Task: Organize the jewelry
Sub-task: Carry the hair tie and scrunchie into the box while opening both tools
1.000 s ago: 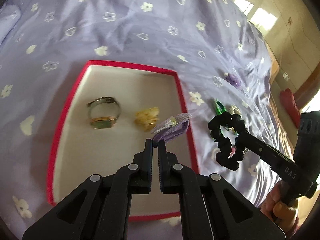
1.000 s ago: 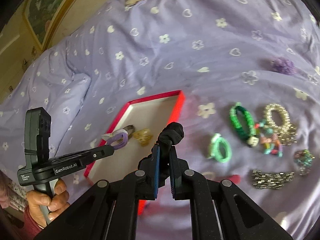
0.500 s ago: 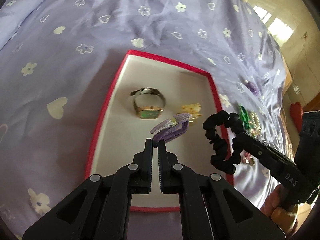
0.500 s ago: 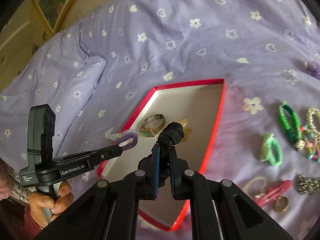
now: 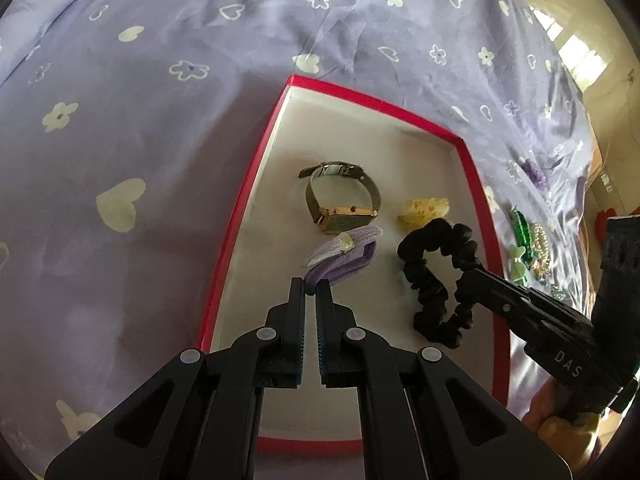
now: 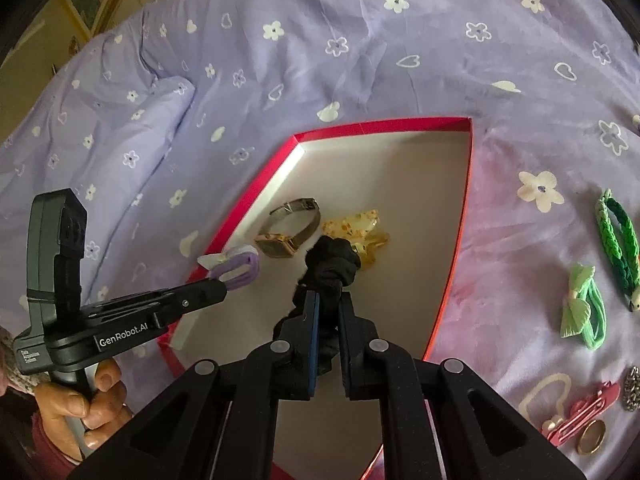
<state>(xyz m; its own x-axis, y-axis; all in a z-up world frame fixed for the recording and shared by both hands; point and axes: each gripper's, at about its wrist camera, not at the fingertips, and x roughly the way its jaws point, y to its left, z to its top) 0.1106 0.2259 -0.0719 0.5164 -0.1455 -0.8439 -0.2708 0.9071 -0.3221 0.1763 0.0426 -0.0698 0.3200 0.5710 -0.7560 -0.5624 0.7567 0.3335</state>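
Observation:
A red-rimmed box (image 5: 256,160) with a white floor lies on the purple bedspread; it also shows in the right wrist view (image 6: 460,216). Inside lie a gold watch (image 5: 340,200) and a yellow hair clip (image 5: 424,209). My left gripper (image 5: 311,288) is shut on a purple hair tie (image 5: 344,256) and holds it over the box, near the watch. My right gripper (image 6: 329,300) is shut on a black scrunchie (image 6: 330,264), which hangs over the box's right side (image 5: 436,280). The left gripper with the purple hair tie (image 6: 236,266) also shows in the right wrist view.
Loose pieces lie on the bedspread right of the box: a green braided bracelet (image 6: 616,236), a light green hair tie (image 6: 584,316), a pink clip (image 6: 580,412), a gold ring (image 6: 591,432), a purple flower piece (image 5: 534,172). A raised fold of bedding (image 6: 120,128) lies left.
Both grippers have moved left with their hair ties, from the box's right edge to over its floor. The black scrunchie now hangs above the box instead of over the bedspread.

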